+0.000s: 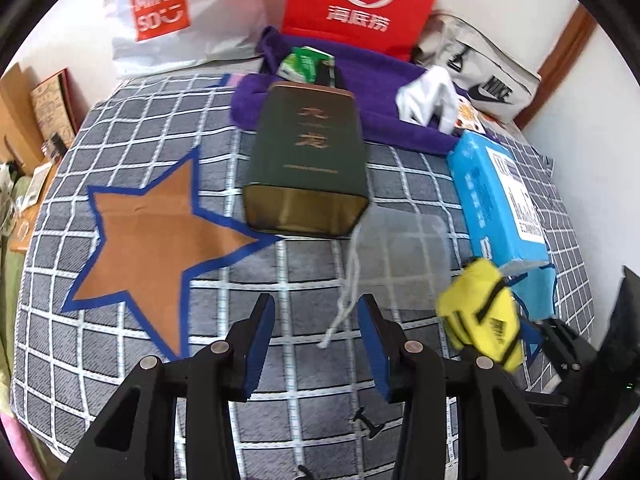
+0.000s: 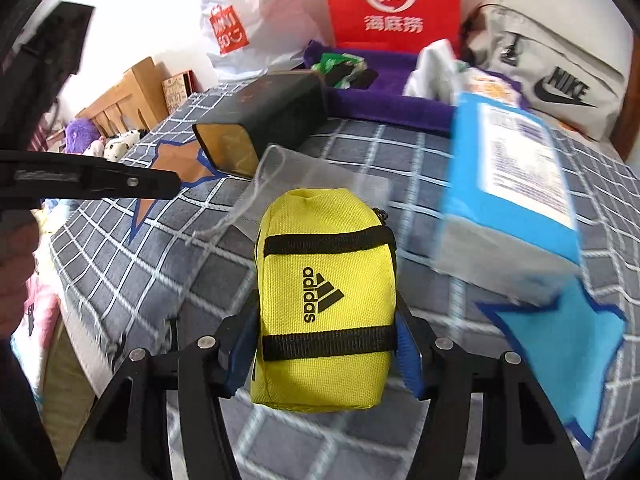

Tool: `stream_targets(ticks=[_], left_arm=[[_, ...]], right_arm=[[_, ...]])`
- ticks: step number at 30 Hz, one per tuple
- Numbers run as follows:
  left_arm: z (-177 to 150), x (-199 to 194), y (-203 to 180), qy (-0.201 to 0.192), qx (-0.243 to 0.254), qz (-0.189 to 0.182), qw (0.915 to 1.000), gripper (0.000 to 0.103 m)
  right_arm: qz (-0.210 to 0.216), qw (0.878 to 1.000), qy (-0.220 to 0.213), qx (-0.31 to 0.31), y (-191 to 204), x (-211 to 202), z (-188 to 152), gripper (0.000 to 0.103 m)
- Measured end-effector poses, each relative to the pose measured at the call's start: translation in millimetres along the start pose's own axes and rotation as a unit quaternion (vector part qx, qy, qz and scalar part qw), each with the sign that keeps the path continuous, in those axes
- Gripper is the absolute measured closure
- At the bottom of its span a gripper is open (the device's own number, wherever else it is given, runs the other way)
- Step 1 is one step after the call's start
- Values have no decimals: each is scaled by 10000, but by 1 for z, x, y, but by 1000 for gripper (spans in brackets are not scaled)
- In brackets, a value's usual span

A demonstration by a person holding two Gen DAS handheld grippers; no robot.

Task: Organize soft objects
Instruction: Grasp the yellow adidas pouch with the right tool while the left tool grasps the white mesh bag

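Note:
A small yellow Adidas pouch with black straps sits between the blue pads of my right gripper, which is shut on its sides and holds it above the checked bedcover. In the left wrist view the same pouch hangs at the right. A see-through mesh drawstring bag lies flat on the cover, just ahead of the pouch. Its white cord trails back between the fingers of my left gripper, which is open and grips nothing.
A dark green tin lies on its side ahead. A blue tissue pack lies to the right. Behind are a purple towel, a white cloth, a red bag, a white shopping bag and a grey Nike bag.

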State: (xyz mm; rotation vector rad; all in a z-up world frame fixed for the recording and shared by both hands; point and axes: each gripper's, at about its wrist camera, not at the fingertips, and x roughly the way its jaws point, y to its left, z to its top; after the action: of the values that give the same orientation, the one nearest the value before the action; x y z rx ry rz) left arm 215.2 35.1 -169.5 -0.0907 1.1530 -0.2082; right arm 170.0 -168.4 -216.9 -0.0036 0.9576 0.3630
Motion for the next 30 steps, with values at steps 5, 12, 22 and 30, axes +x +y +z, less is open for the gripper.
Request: stream_targets(ticks=[5, 12, 22, 30], left_arm=[[1, 17, -20, 132, 149, -161, 9997, 62], [7, 43, -42, 196, 262, -468, 9984, 42], [13, 66, -64, 280, 424, -427, 9978, 14], [11, 85, -99, 257, 956, 390, 9943, 1]], right_arm=[[-187, 9998, -82, 51, -25, -29, -20, 44], [-21, 9993, -135, 337, -55, -48, -42, 44], [-295, 9985, 22, 462, -76, -28, -52, 43], [-285, 9988, -130, 382, -75, -28, -55, 43]])
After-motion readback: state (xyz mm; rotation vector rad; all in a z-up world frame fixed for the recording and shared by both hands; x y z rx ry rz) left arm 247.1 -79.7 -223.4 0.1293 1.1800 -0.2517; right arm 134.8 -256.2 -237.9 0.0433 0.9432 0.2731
